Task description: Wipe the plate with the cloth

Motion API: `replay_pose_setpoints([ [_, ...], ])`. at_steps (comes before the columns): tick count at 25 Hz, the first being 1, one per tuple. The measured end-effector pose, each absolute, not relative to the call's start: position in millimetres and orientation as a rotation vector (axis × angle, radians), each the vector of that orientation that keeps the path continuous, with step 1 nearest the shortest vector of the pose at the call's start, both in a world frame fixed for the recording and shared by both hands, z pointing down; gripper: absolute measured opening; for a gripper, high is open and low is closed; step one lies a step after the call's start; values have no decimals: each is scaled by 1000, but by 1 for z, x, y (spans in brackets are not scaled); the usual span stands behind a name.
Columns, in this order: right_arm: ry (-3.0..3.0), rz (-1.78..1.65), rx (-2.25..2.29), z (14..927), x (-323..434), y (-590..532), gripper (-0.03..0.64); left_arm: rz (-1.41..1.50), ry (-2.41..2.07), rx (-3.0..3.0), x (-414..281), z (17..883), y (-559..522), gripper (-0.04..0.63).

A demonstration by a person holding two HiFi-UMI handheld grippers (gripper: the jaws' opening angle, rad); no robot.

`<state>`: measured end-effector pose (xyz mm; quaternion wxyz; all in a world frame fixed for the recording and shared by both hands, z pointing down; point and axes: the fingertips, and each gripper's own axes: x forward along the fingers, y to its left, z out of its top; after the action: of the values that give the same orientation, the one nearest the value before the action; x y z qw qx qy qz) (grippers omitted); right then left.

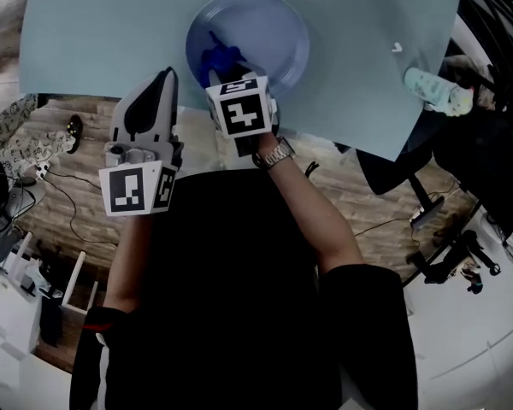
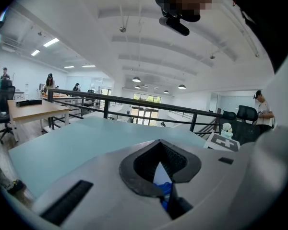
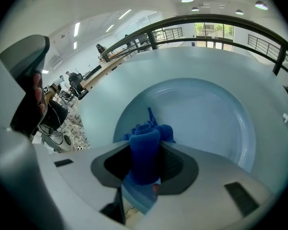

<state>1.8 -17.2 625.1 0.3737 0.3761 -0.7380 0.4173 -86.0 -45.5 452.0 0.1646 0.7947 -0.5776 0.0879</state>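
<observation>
**Blue cloth clamped in my right fingers, over the near side of the plate**

I am looking steeply down at a pale blue-green bench point(image 1: 94, 32). A round, pale blue plate point(image 1: 274, 32) sits on it close to the near edge, at 12 o'clock from my body.

My right gripper point(image 1: 229, 73) reaches over the plate's near rim, at about 7 o'clock on the plate. Its fingers are closed tight on a deep blue cloth point(image 1: 218, 58). In the right gripper view the cloth point(image 3: 144, 152) stands as a thick roll squeezed between the two dark pads. It runs from behind the fingers out past their tips. Its bunched free end pokes toward 12 o'clock, over the inner slope of the plate point(image 3: 221, 114). The rest of the plate's hollow opens beyond it, from 12 round to 3 o'clock. I cannot tell how firmly the cloth presses on the plate.

My left gripper point(image 1: 167, 77) lies at 9 o'clock from the right one, over the bench's near edge. Its fingers are drawn together to a point and hold nothing. The tips are near the plate's rim at about 8 o'clock, outside the plate.

A small pale toy point(image 1: 436, 90) lies at the bench's edge at 3 o'clock, well apart from the plate.
</observation>
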Motion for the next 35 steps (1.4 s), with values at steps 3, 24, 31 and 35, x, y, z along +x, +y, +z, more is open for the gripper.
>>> replay_pose_setpoints([
  [3,-1891,1055,934,627,10,-7,118,246,-1662,2254,-77,454,-41,0],
  [24,-1905,1004,951,624,71,2,119,214,-1671,2265,-22,451,-21,0],
  [31,-1875,1018,975,627,94,-1,119,218,-1654,2282,-8,452,-26,0],
  [35,-1890,991,984,625,100,-10,119,220,-1649,2287,-5,451,-31,0],
])
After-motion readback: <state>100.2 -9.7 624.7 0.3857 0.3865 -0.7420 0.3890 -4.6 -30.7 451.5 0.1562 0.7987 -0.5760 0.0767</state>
